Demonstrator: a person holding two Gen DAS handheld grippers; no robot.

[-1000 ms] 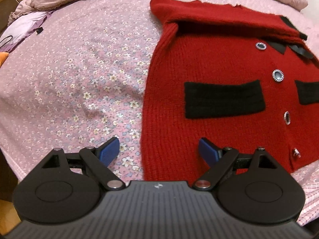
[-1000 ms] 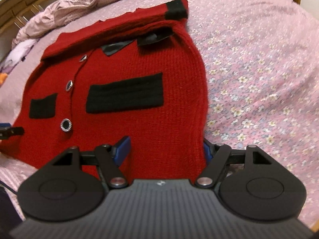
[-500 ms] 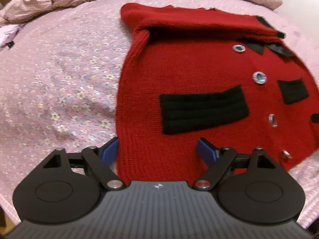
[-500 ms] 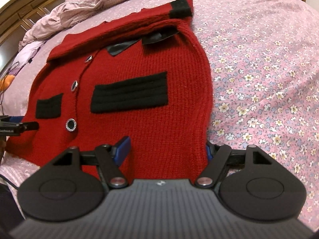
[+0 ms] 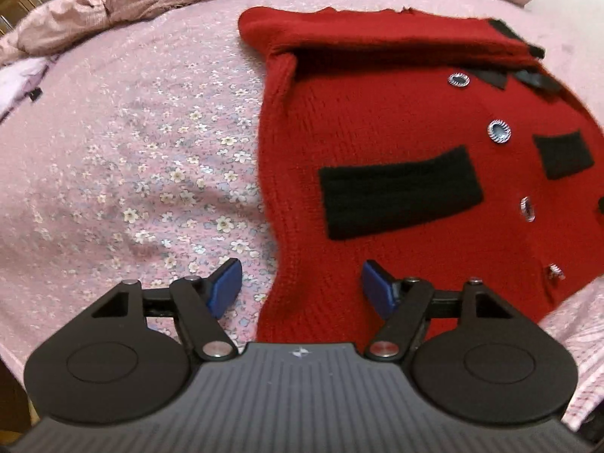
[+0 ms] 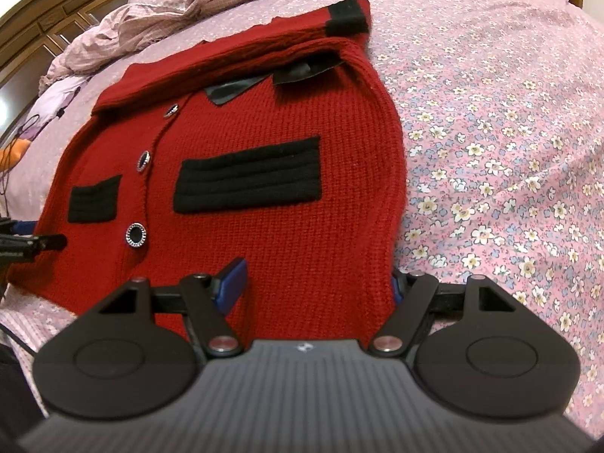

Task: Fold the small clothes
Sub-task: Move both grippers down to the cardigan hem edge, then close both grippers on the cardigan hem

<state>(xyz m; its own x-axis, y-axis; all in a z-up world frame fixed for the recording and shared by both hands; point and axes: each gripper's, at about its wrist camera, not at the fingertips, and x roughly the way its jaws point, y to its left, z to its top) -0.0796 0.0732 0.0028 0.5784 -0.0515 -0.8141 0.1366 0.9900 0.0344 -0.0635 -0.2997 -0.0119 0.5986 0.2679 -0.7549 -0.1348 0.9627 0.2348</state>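
Cardigan is the thing to be folded: a red knit with black pocket bands and silver buttons, laid front up on the flowered bed, its hem toward both cameras and its sleeves already turned across the collar end. Left tongs are seen spread wide at the hem's left corner, one blue pad over bare sheet just beside the cardigan's side edge and the other over the knit; nothing is held between them. Right tongs are likewise spread wide at the hem's right corner, one pad over the knit and the other half hidden behind the cardigan's right edge; whether the fabric is touched cannot be told. In the right view a part of the left tongs is glimpsed at the cardigan's far left edge. The knit is judged to be soft, thick and fairly light, limp rather than stiff, so it would sag and stretch if lifted by one point; it is not slippery, and the ribbed surface should be gripped well by the pads. Hold is best taken at the two hem corners, through the full thickness of both layers, so that the lower half can be carried evenly toward the collar. The buttons are best kept clear of the pads.
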